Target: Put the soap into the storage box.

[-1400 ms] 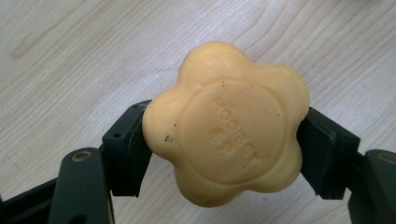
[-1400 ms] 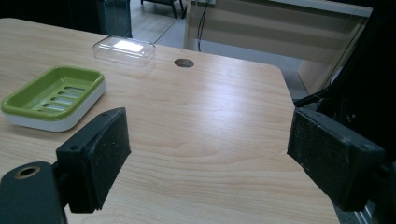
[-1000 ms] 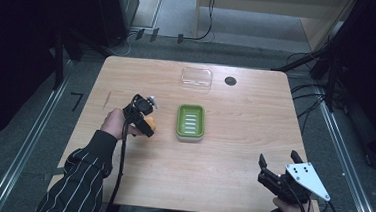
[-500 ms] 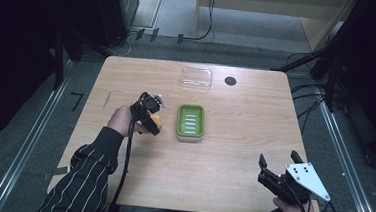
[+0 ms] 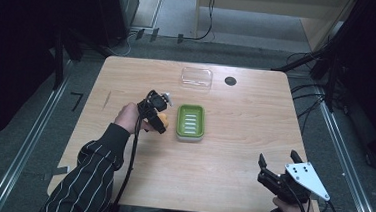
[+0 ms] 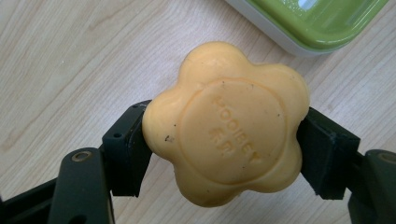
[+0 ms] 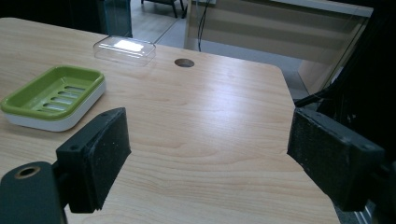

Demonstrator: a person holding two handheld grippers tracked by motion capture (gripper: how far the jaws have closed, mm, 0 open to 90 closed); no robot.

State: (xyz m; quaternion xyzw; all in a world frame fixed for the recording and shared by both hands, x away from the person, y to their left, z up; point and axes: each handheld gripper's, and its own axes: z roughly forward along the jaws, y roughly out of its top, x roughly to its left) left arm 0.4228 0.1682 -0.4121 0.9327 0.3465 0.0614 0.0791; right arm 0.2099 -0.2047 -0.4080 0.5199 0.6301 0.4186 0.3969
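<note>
1. We see the left gripper [image 6: 224, 140] clamped on the yellow flower-shaped soap [image 6: 225, 122], just left of the green soap dish [image 5: 191, 122].
2. Right gripper [image 5: 278, 165] jaws wide apart, nothing between, at the table's [image 5: 232, 154] near right corner.

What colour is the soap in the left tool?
Pale orange-yellow soap, flower-shaped; clearest in the left gripper view.
</note>
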